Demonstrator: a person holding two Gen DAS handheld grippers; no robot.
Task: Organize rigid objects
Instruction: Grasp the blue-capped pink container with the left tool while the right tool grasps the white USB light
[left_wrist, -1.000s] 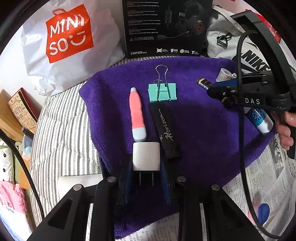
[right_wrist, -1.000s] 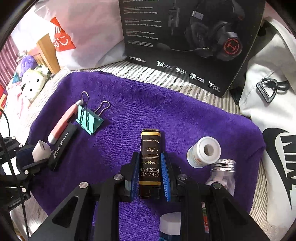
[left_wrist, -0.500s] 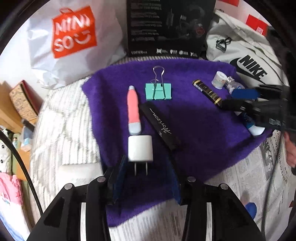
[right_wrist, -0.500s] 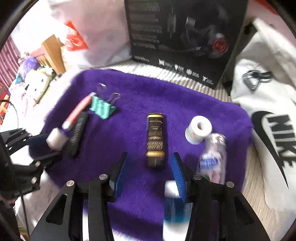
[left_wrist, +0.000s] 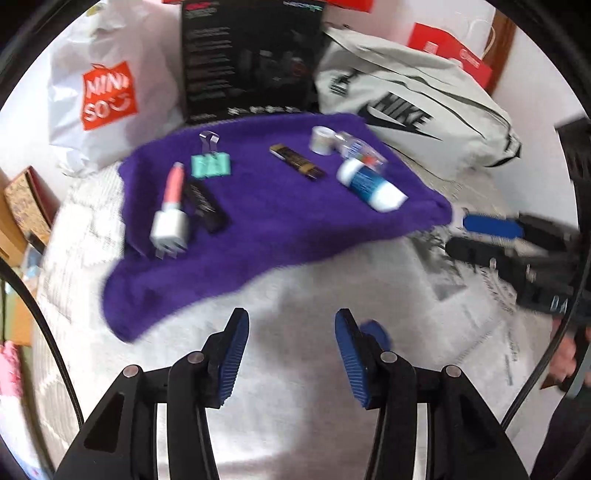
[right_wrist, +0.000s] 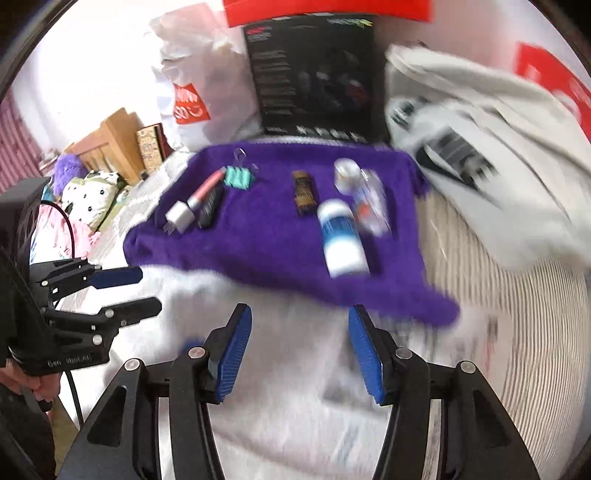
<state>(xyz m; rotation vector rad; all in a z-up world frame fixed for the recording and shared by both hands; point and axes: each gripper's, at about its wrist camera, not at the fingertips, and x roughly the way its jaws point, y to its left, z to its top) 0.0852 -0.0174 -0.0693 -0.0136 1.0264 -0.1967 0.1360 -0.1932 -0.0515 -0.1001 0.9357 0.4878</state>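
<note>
Holding both grippers wide and empty, we are hovering the left gripper (left_wrist: 291, 354) and the right gripper (right_wrist: 300, 350) over pale bedding just short of the purple towel's (left_wrist: 280, 218) near edge. Nothing is lying between either pair of jaws. We are backing off: a second ago our left pads were closing on the white charger (left_wrist: 170, 226) and our right on the black-and-gold tube (right_wrist: 303, 192), both now resting on the towel.
</note>
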